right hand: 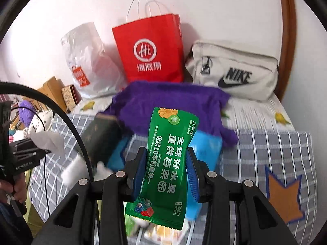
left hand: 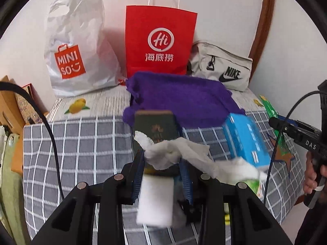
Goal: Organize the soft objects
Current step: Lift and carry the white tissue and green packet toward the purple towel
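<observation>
Left tool [left hand: 161, 159] clamps tissue pack [left hand: 157, 130]; right tool [right hand: 166, 171] clamps wipes packet [right hand: 165, 169].

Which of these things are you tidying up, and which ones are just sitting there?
Being tidied:
- dark tissue pack with a white tissue hanging out, held in the left gripper
- green wet-wipes packet, held in the right gripper
- purple cloth
- blue tissue pack

Just sitting there:
- Miniso plastic bag
- red paper bag
- Nike pouch
- checked sheet
</observation>
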Available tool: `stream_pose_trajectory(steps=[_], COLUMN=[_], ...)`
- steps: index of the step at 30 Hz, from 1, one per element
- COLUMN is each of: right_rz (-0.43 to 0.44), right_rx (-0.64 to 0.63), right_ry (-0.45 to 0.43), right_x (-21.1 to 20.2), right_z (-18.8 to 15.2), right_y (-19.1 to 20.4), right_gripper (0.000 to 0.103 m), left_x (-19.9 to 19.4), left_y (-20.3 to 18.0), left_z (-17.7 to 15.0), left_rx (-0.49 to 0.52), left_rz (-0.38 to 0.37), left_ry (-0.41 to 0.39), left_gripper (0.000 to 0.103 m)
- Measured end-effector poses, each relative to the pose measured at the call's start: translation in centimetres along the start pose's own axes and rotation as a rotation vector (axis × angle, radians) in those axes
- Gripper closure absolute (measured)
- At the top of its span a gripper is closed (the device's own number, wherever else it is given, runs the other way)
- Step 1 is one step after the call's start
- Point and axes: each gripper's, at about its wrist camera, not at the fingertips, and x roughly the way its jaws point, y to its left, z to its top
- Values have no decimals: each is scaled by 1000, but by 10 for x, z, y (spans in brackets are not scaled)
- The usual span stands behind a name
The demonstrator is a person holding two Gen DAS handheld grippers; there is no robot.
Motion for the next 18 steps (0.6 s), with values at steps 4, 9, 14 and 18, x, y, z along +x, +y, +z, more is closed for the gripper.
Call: stream_pose_trajectory(steps=[4,9,14,18], right_rz=[10,35,18,9], right_rx=[-9,13,23,27], right_ry=[-9,4,16,27], right_x=[19,52,79,96], right_z=[29,56,77,91], right_y=[-5,-17,-26,-33], right_gripper=[65,65,65,65], left_x=[15,36,56,73], left_y=[8,15,20,22], left_z=[26,57,83,102], left_rx=[-4,-12,-11,-20], left_rz=[5,12,35,26], left_ry=[0,-3,-14,-22], left_gripper=[70,70,70,70])
